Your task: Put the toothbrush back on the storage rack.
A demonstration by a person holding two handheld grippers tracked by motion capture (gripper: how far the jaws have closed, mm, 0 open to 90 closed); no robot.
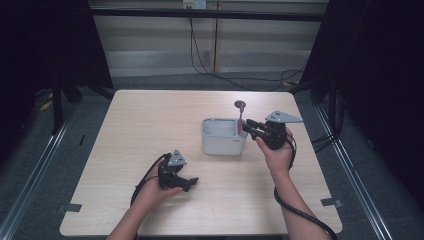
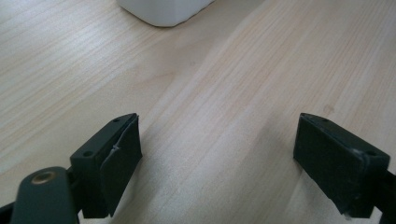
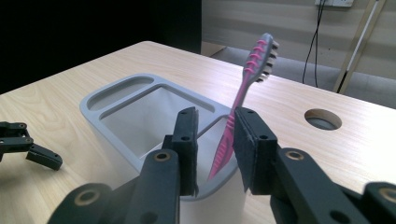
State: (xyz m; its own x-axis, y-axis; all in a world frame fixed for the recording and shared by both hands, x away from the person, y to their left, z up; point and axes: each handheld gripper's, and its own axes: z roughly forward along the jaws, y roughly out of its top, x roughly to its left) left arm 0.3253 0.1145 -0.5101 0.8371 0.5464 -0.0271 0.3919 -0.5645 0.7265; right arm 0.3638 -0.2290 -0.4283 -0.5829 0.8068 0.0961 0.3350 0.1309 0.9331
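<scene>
The right tongs [image 3: 214,154] stand slightly parted around the toothbrush [image 3: 243,98], no pad pressing it, so the brush leans head-up on the rim of the holder [image 3: 116,119], its handle end inside. The left tongs [image 2: 217,163] hang released and empty, low over the desk [image 2: 219,84], out of the way.

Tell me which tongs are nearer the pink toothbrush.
Right. The right tongs flank the toothbrush at the holder; the left tongs rest on the table, well short of the holder.
</scene>
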